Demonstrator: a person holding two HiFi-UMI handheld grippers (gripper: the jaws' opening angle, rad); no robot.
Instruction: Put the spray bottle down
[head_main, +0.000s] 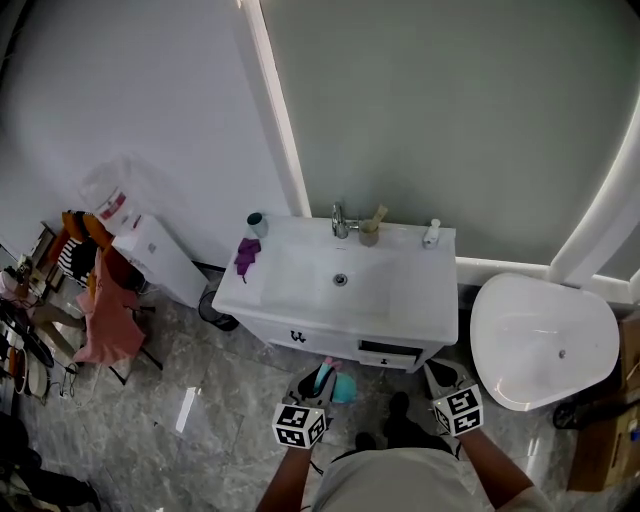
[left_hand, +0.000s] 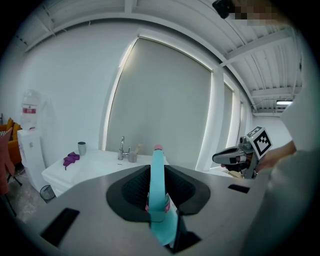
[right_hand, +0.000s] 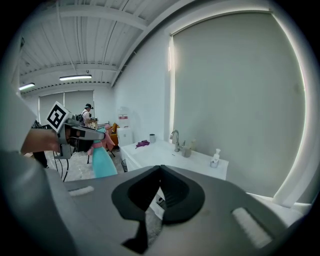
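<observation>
The teal spray bottle with a pink top is held in my left gripper, just in front of the white vanity. In the left gripper view the bottle stands upright between the jaws of the left gripper, which are shut on it. My right gripper hovers to the right of it, before the vanity's front. In the right gripper view the right gripper has its jaws together with nothing between them. The bottle shows at that view's left.
On the vanity are a sink basin, a faucet, a grey cup, a purple cloth, a beige cup and a soap dispenser. A toilet stands right; a bin and water dispenser stand left.
</observation>
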